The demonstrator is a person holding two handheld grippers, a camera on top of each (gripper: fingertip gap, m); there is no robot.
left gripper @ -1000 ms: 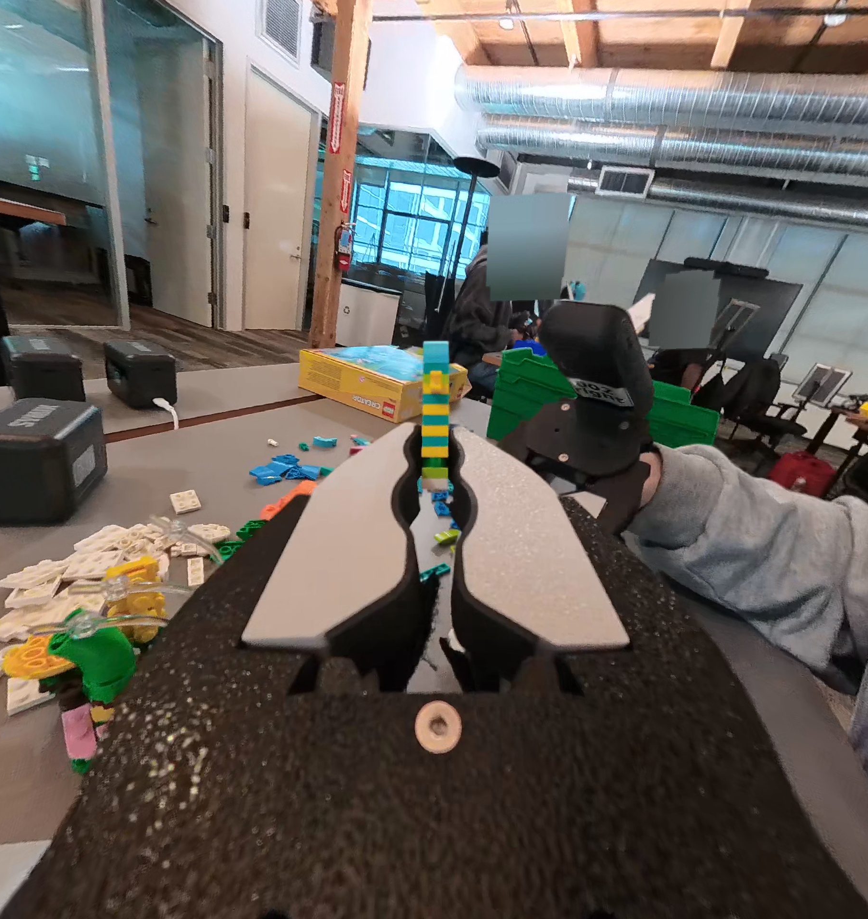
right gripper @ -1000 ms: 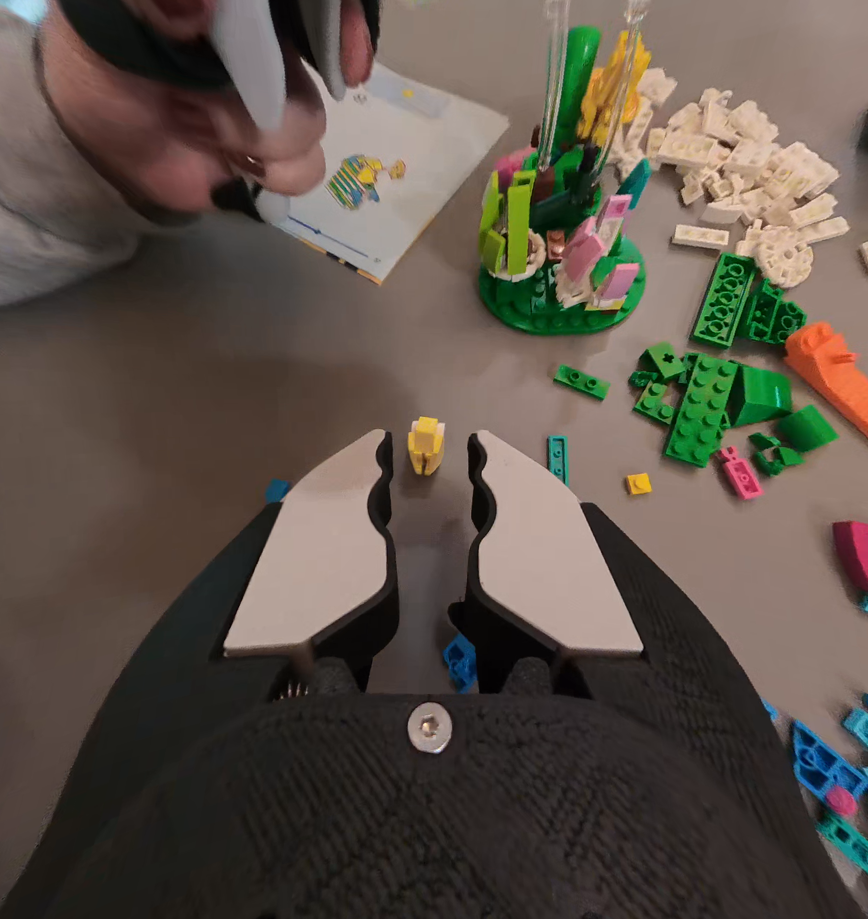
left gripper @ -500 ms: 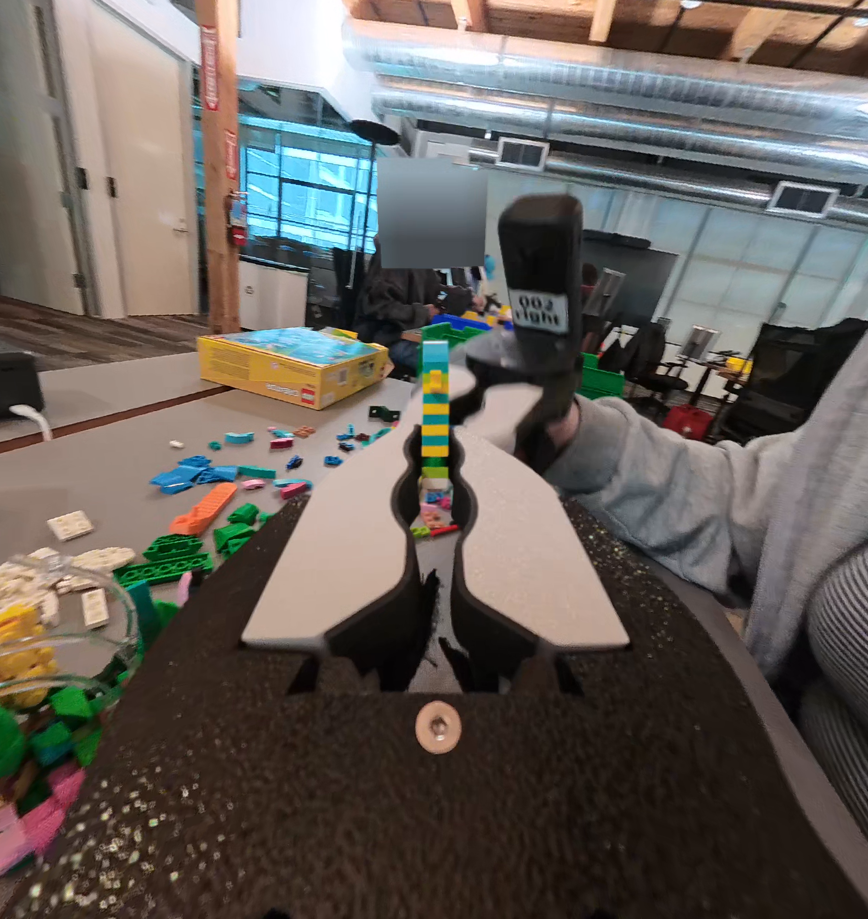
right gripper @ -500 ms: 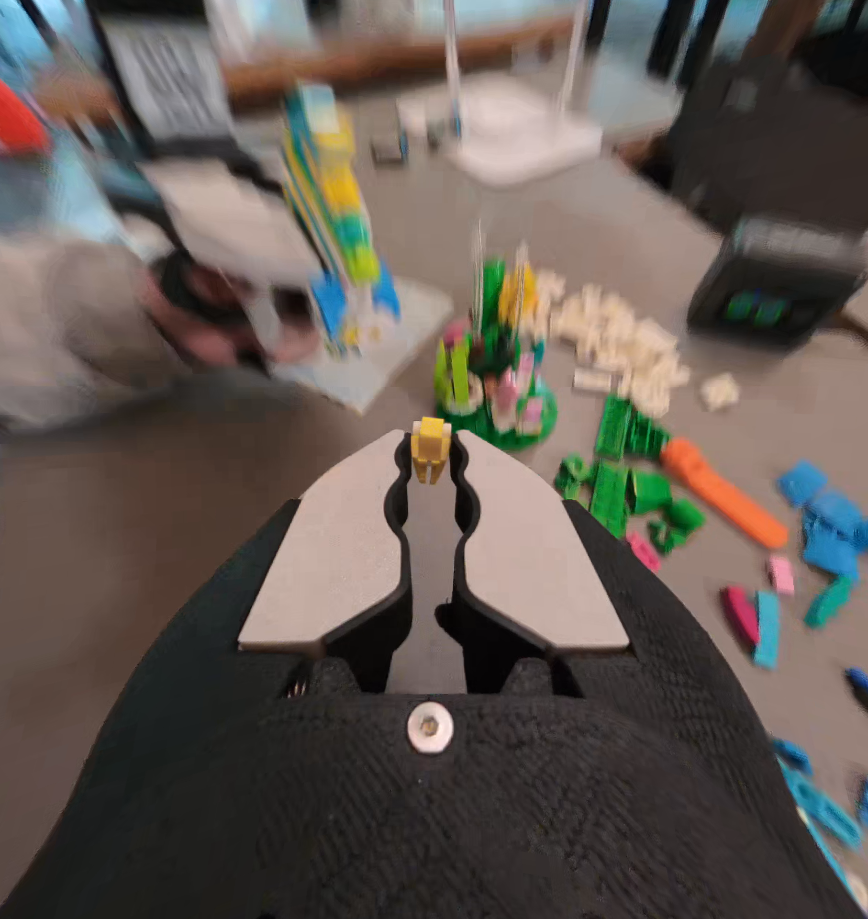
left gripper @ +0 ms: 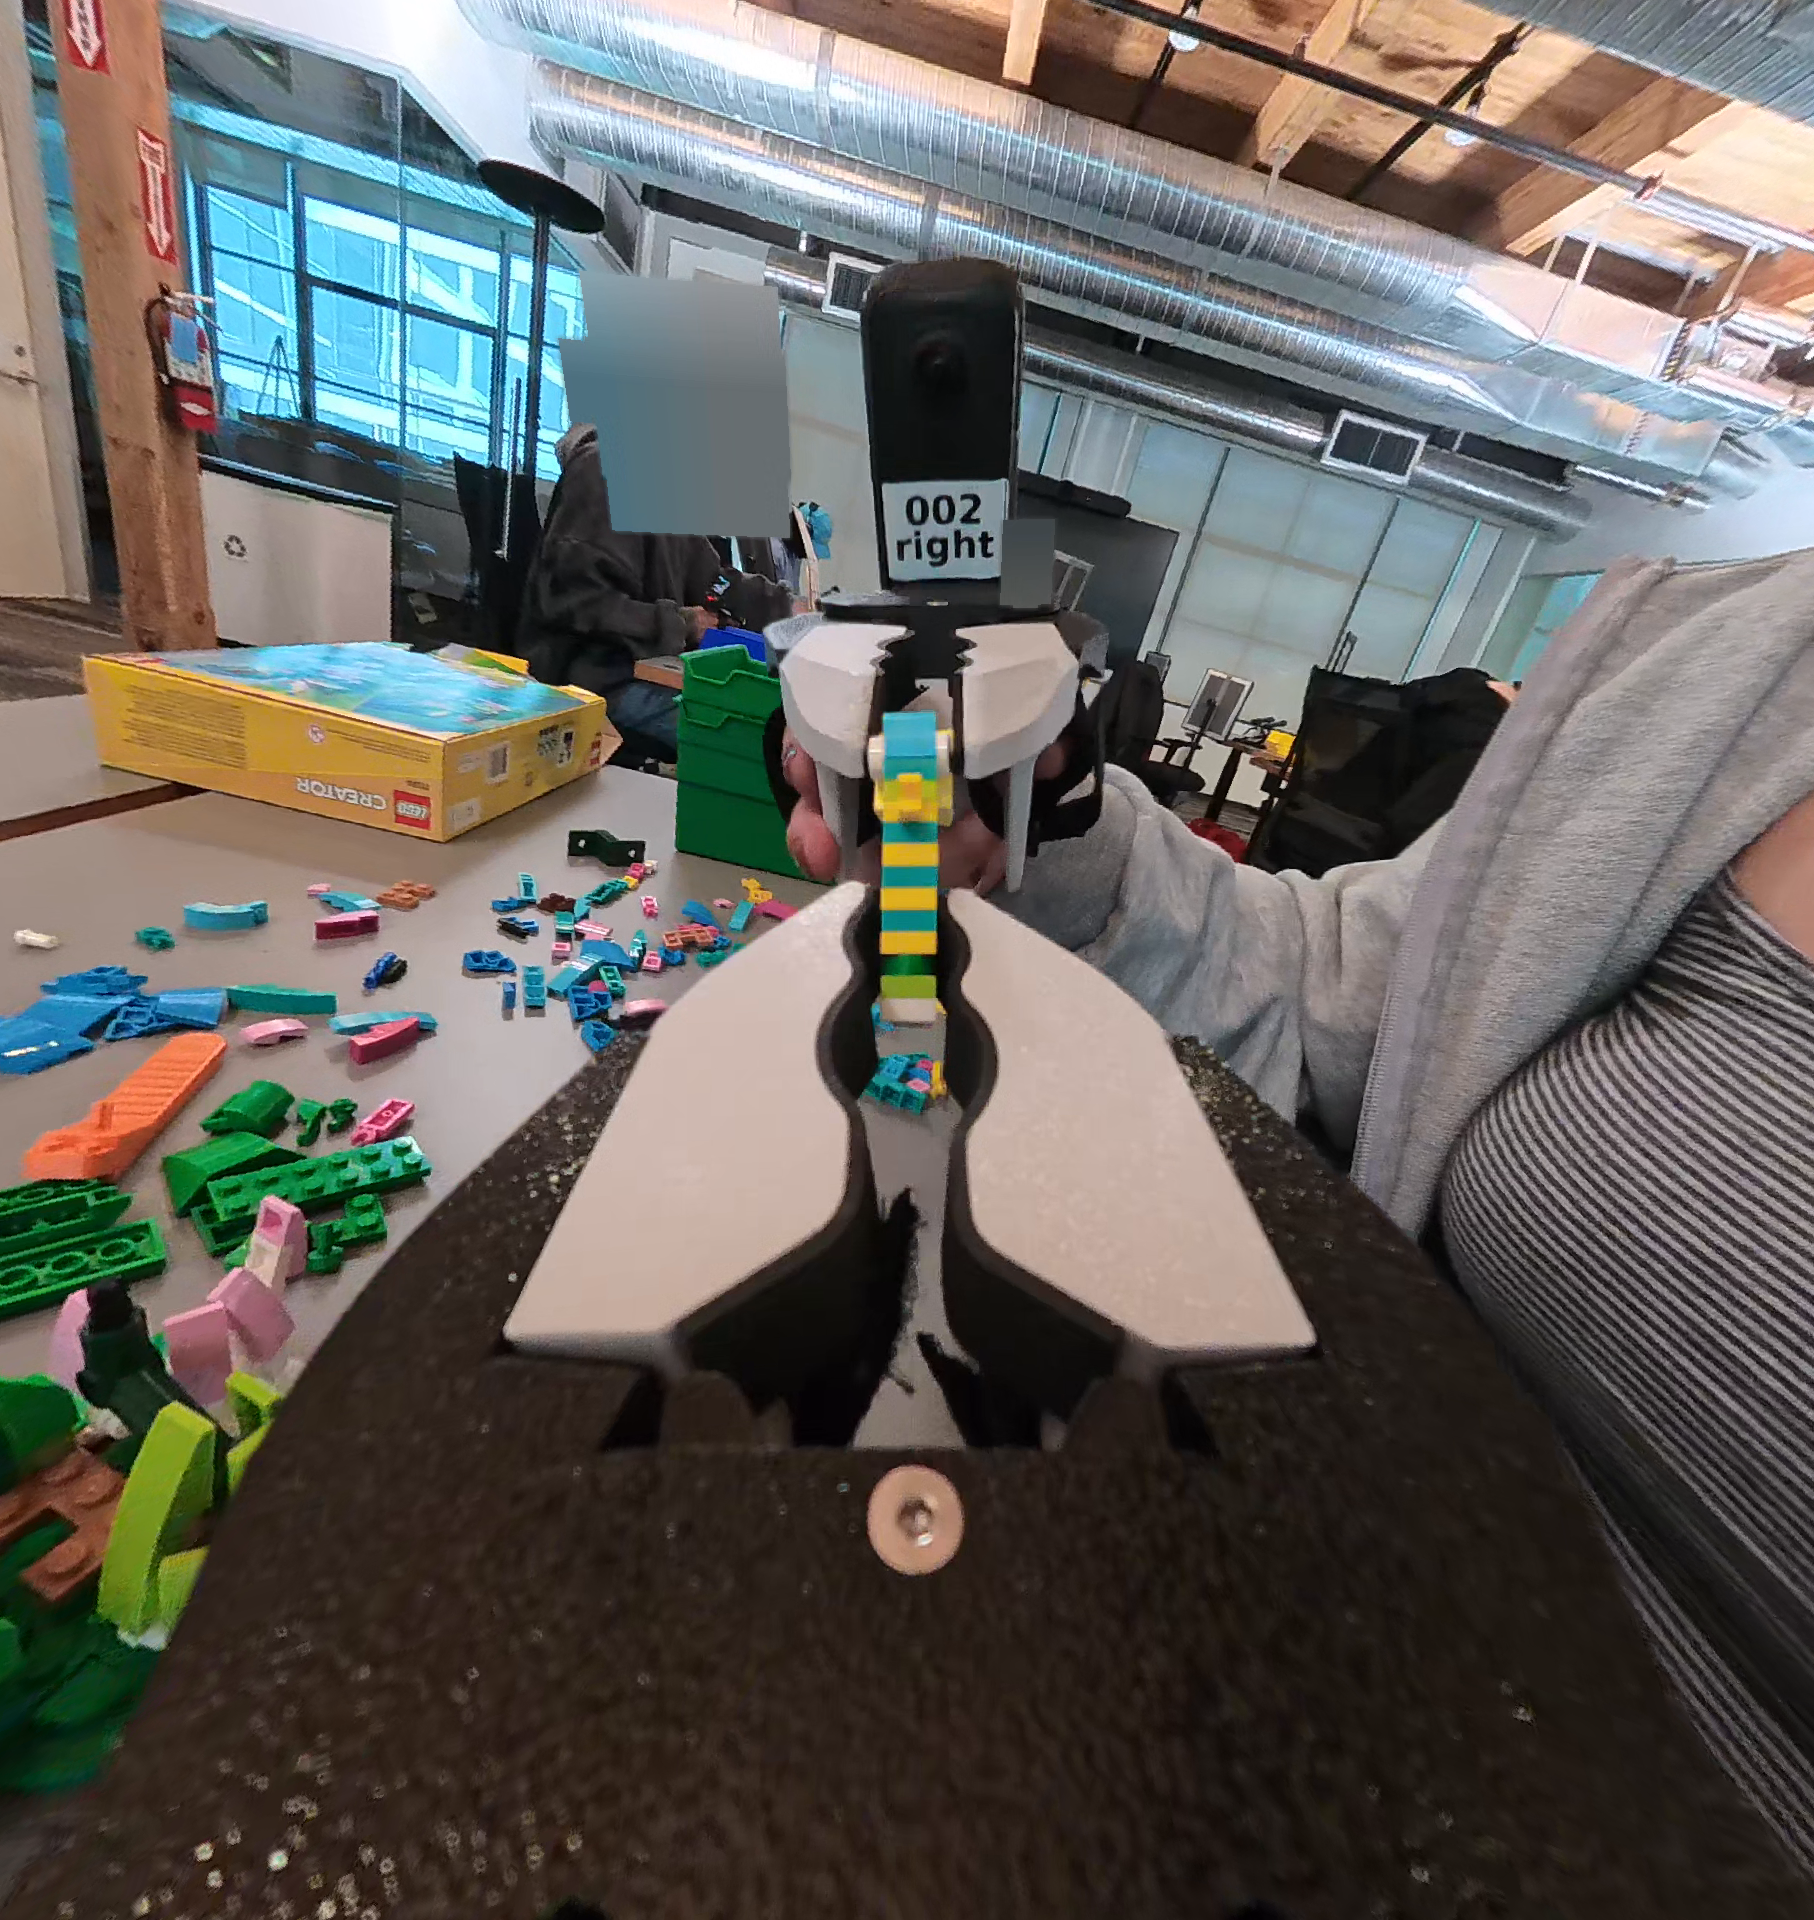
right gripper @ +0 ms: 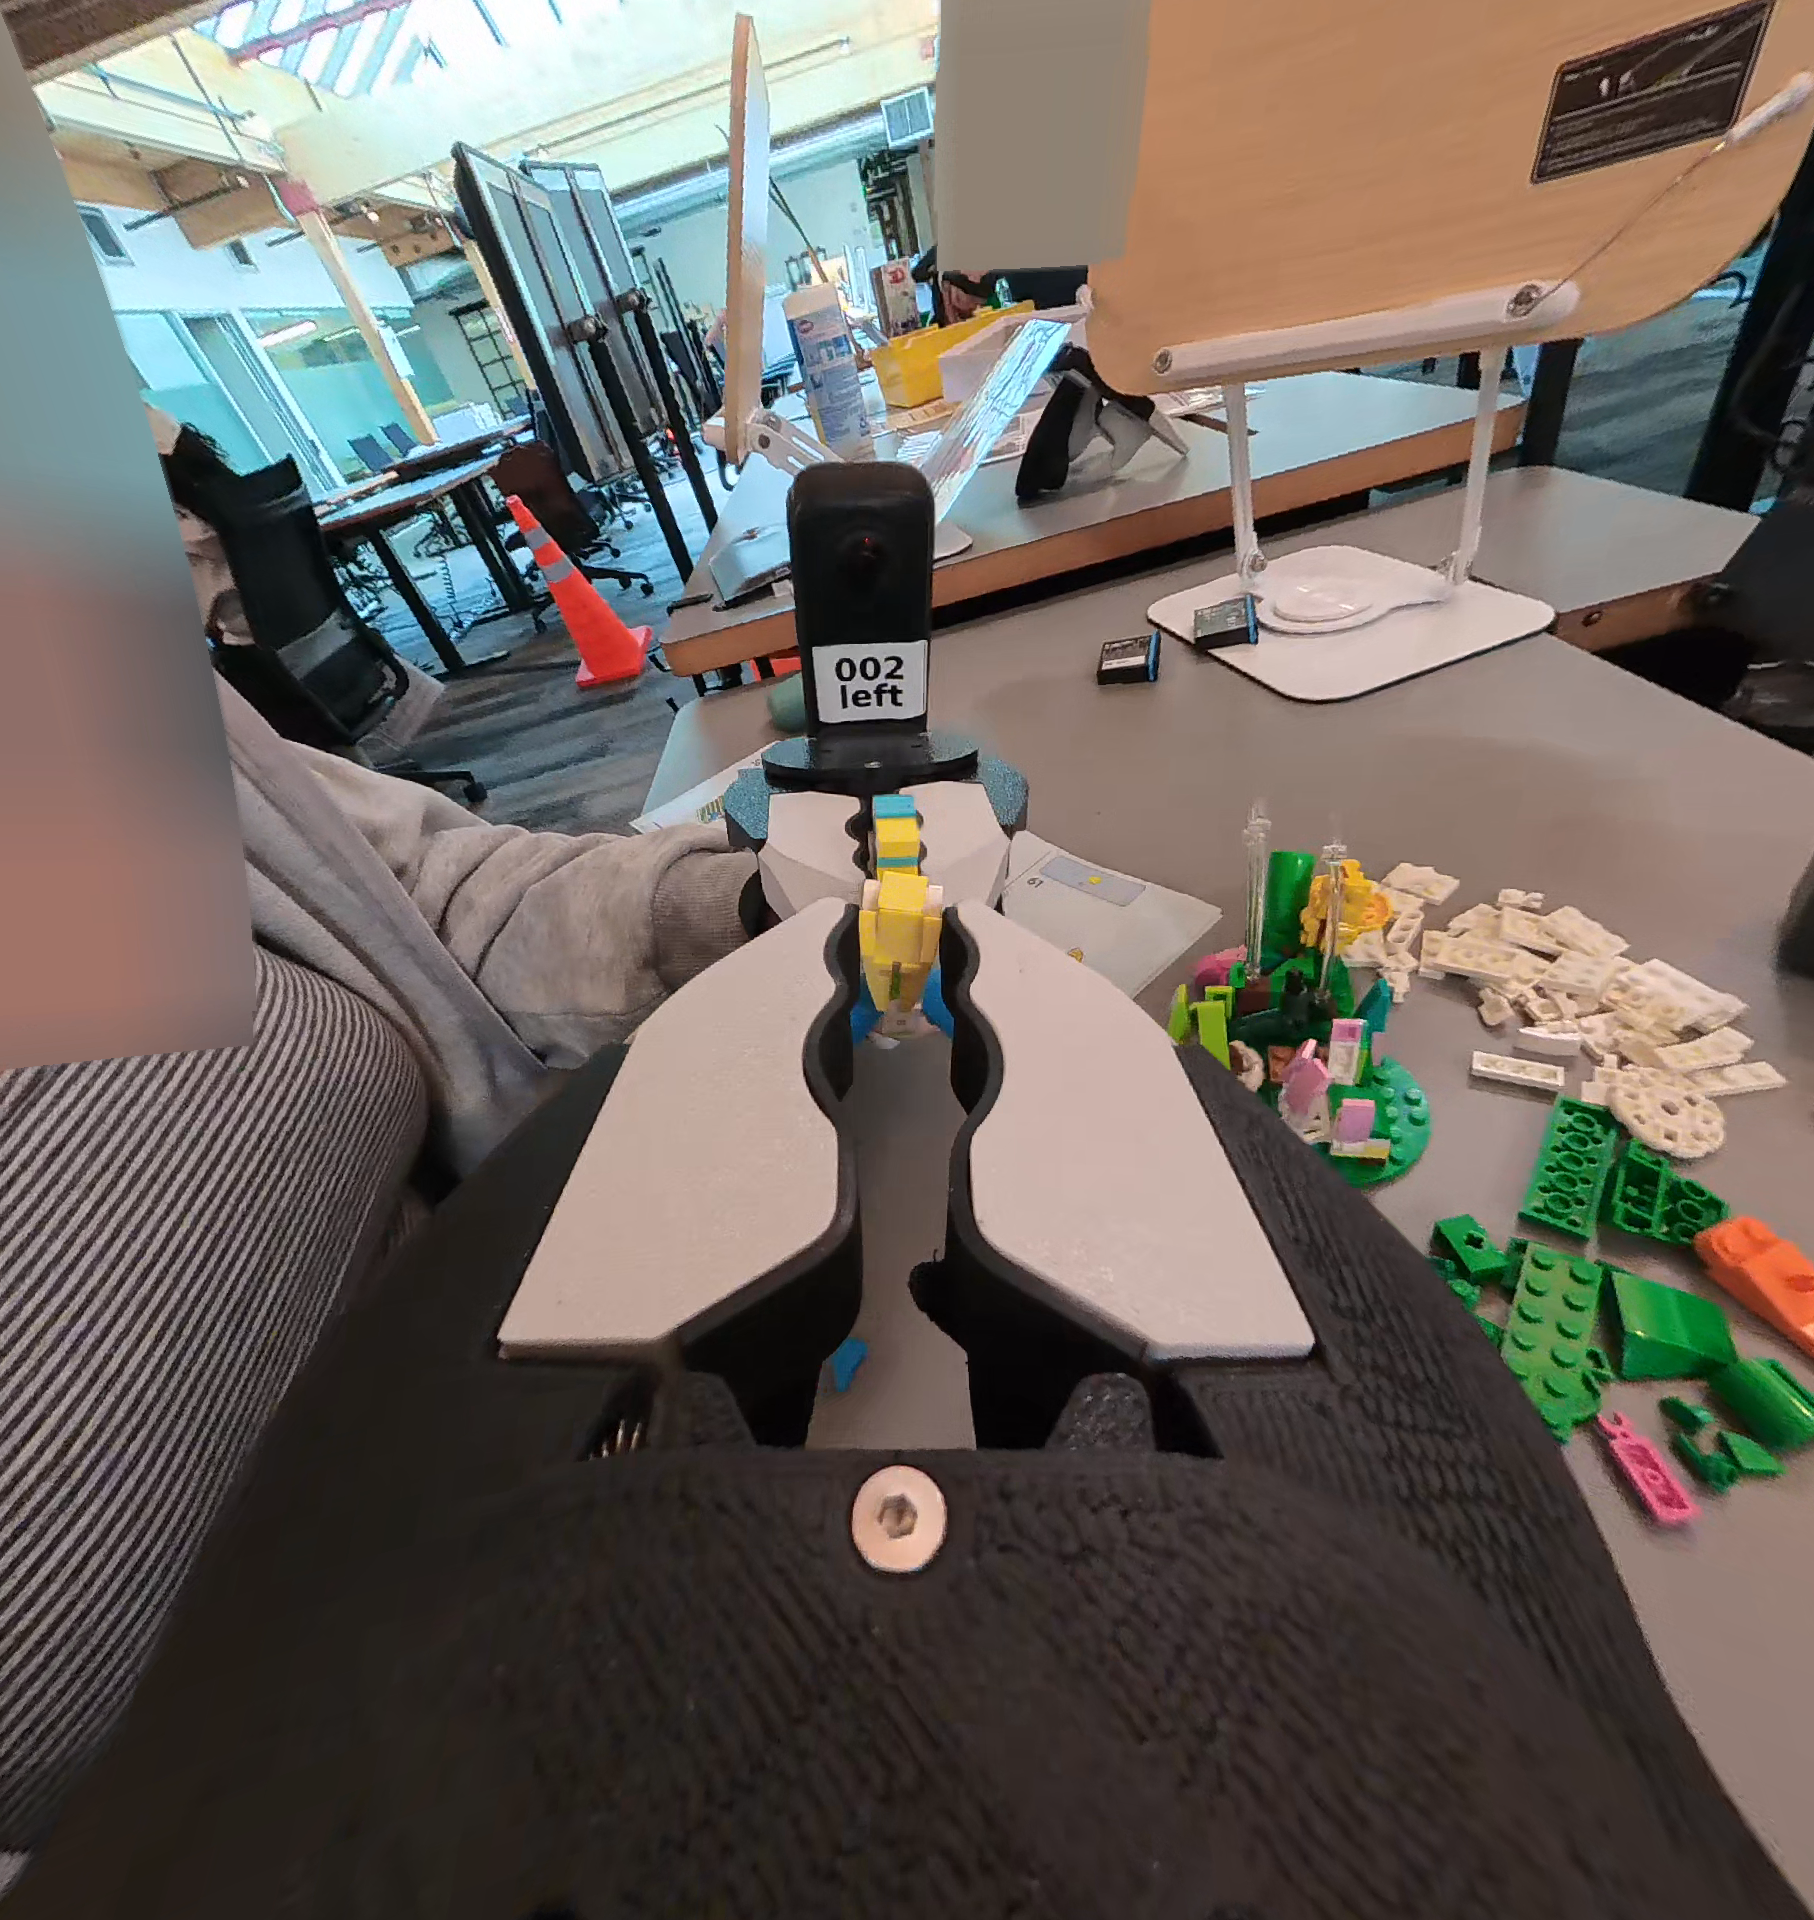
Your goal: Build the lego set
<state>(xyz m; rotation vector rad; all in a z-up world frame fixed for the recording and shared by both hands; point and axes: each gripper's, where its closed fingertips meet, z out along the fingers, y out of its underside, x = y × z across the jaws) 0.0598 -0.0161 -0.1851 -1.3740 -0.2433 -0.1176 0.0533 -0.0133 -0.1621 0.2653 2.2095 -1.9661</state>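
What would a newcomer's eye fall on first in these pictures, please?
The striped yellow-and-teal stack, gripped upright by the left gripper at centre. The right gripper faces it, pinching a small yellow piece near the stack's top. Loose bricks litter the grey table alongside.

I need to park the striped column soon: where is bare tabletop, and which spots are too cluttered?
Bare grey table lies between the instruction booklet and the white stand base, behind the flower model. More lies between the yellow box and the blue pieces. Crowded: around the green plates and white pile.
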